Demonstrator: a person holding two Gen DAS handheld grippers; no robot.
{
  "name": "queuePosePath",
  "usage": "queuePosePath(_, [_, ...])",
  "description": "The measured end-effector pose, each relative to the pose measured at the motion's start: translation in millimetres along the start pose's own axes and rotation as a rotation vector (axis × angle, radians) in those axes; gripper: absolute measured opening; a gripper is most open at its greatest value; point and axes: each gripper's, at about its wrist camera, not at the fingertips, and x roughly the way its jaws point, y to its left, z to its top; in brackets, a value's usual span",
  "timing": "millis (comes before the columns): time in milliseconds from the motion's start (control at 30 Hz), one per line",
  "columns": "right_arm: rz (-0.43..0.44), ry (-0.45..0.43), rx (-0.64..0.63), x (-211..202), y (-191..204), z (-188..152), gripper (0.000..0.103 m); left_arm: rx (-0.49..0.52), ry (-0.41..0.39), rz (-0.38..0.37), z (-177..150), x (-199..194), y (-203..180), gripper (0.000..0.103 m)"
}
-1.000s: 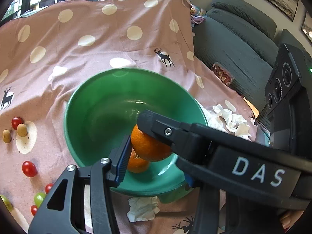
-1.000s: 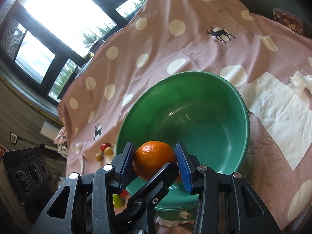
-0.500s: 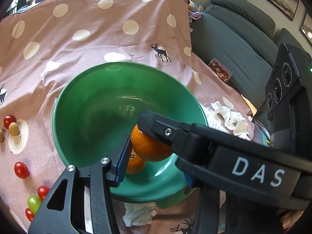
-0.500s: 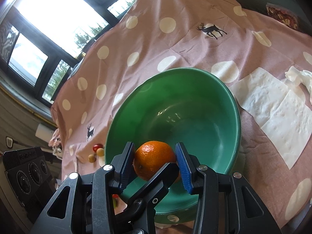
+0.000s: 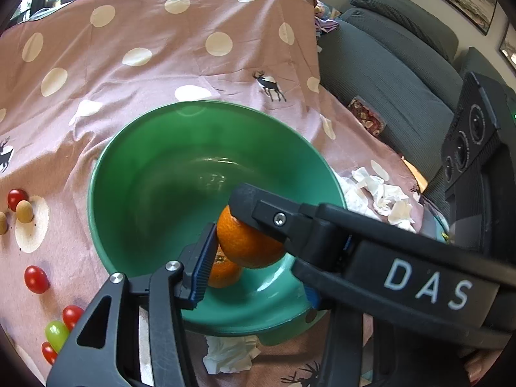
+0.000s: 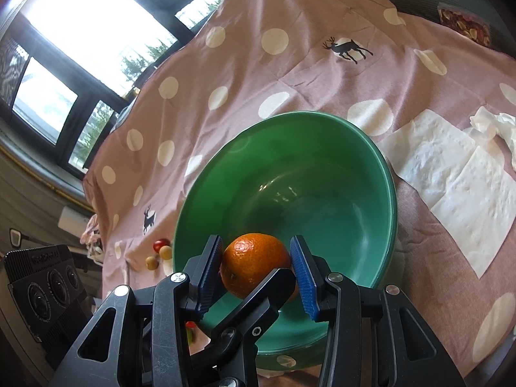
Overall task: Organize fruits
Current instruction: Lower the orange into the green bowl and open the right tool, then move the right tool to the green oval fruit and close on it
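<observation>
A green bowl (image 5: 135, 167) (image 6: 364, 148) stands on a pink polka-dot cloth (image 5: 145, 48). Two oranges hang over its near inside. My right gripper (image 6: 256, 251) is shut on the upper orange (image 6: 254, 264) (image 5: 248, 245), with both blue pads pressed to its sides. In the left wrist view its black finger (image 5: 322, 225) lies across that orange. My left gripper (image 5: 254, 271) is shut on the lower orange (image 5: 222, 272); its left pad touches the fruit, while its right finger is hidden behind the right gripper. One left finger (image 6: 267, 290) crosses under the upper orange.
Red cherry tomatoes (image 5: 35, 279), a green grape (image 5: 56, 332) and beige round fruits (image 5: 24, 211) lie on the cloth left of the bowl. Crumpled tissues (image 5: 383, 193) (image 5: 229, 354) and a flat paper towel (image 6: 458, 187) lie around it. A grey sofa (image 5: 403, 74) stands beyond the cloth's right edge.
The bowl and cloth have shifted slightly left in both views. Both oranges keep their place between the pads, and both grips look the same.
</observation>
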Motion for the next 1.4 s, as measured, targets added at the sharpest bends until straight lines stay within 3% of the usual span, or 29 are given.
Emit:
queuePosePath(167, [-0.02, -0.018, 0.012, -2, -2, -1, 0.046, -0.015, -0.013, -0.006, -2, -8, 3, 0.053])
queuePosePath(233, [-0.013, -0.026, 0.02, -5, -2, -1, 0.046, -0.006, -0.032, 0.024, -4, -16, 3, 0.059])
queuePosePath(433, [-0.013, -0.043, -0.007, -11, 9, -3, 0.046, -0.013, -0.082, 0.087, -11, -51, 15, 0.06])
queuePosePath(700, [0.038, -0.044, -0.109, -18, 45, -8, 0.046, -0.19, -0.141, 0.275, -31, -122, 73, 0.062])
queuePosePath(900, [0.092, 0.004, -0.201, -9, 79, -20, 0.046, -0.339, -0.156, 0.444, -66, -162, 128, 0.062])
queuePosePath(1033, [0.087, 0.066, -0.266, 7, 102, -32, 0.046, -0.45, -0.132, 0.43, -94, -168, 163, 0.062])
queuePosePath(1167, [0.107, 0.145, -0.311, 28, 122, -46, 0.046, -0.49, -0.099, 0.46, -105, -166, 186, 0.061])
queuePosePath(1400, [0.192, 0.279, -0.36, 65, 156, -78, 0.046, -0.57, -0.07, 0.438, -116, -162, 210, 0.06])
